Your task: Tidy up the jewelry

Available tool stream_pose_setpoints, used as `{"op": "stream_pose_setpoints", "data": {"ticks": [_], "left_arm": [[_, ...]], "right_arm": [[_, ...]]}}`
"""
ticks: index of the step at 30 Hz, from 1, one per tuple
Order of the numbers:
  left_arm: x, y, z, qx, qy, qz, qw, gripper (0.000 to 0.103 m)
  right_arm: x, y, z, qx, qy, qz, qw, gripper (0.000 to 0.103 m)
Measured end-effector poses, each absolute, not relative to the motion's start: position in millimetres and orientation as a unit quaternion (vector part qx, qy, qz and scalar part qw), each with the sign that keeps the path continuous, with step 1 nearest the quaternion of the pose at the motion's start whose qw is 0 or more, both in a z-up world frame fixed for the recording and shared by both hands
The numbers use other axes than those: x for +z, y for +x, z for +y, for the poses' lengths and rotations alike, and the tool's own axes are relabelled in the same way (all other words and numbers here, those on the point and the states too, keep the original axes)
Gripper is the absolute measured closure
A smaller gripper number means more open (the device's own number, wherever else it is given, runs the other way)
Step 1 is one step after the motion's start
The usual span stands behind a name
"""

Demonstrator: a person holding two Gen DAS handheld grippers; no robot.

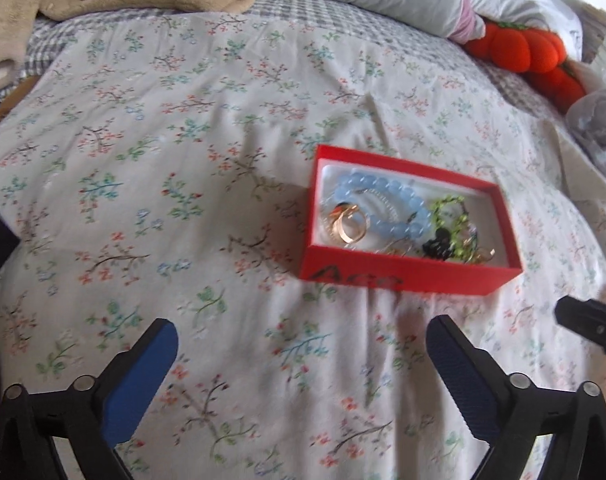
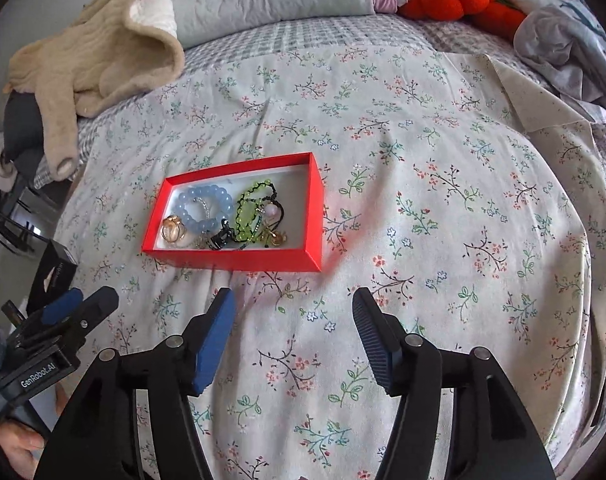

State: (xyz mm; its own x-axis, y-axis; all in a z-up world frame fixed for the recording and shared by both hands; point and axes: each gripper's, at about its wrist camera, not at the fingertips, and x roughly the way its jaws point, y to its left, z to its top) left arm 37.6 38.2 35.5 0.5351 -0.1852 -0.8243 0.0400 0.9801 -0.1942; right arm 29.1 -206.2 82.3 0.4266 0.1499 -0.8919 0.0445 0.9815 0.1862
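- Jaws spread wide and gripping nothing in the left wrist view: left gripper (image 1: 303, 344) held low over the floral bedspread (image 1: 183, 160), short of the red box (image 1: 407, 276).
- Box sitting open-topped on the bed, ahead and to the right; inside, all within its walls: blue bead bracelet (image 1: 383, 200), gold ring (image 1: 349, 226), green beaded piece (image 1: 451, 216) and a dark tangle beside it.
- No loose jewelry seen on the bedspread here; view slightly blurred, so small pieces hard to rule out.
- Jaws likewise apart and holding nothing in the right wrist view: right gripper (image 2: 293, 312) just short of the box's near wall (image 2: 239, 262), box lying ahead and to the left.
- Same contents visible, heaped toward the near side; no lid in sight.
- Judged step: fits either a finished gathering, with everything boxed, or a pause before sorting what lies tangled inside.
- Any pick inside likely calls for a steep reach over the near wall and a fine pinch, given overlapping strands and thin rings.
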Motion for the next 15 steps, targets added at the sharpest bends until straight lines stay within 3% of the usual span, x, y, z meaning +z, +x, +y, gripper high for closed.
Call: {"op": "stream_pose_setpoints", "data": {"ticks": [6, 15], "left_arm": [[29.0, 20.5, 42.3, -0.038, -0.062, 0.487, 0.871, 0.001], [20.1, 3.6, 35.6, -0.033, -0.042, 0.496, 0.867, 0.000]], "right_arm": [[82.4, 10.0, -206.0, 0.011, 0.077, 0.541, 0.837, 0.013], [77.3, -10.2, -196.7, 0.008, 0.047, 0.549, 0.834, 0.010]]}}
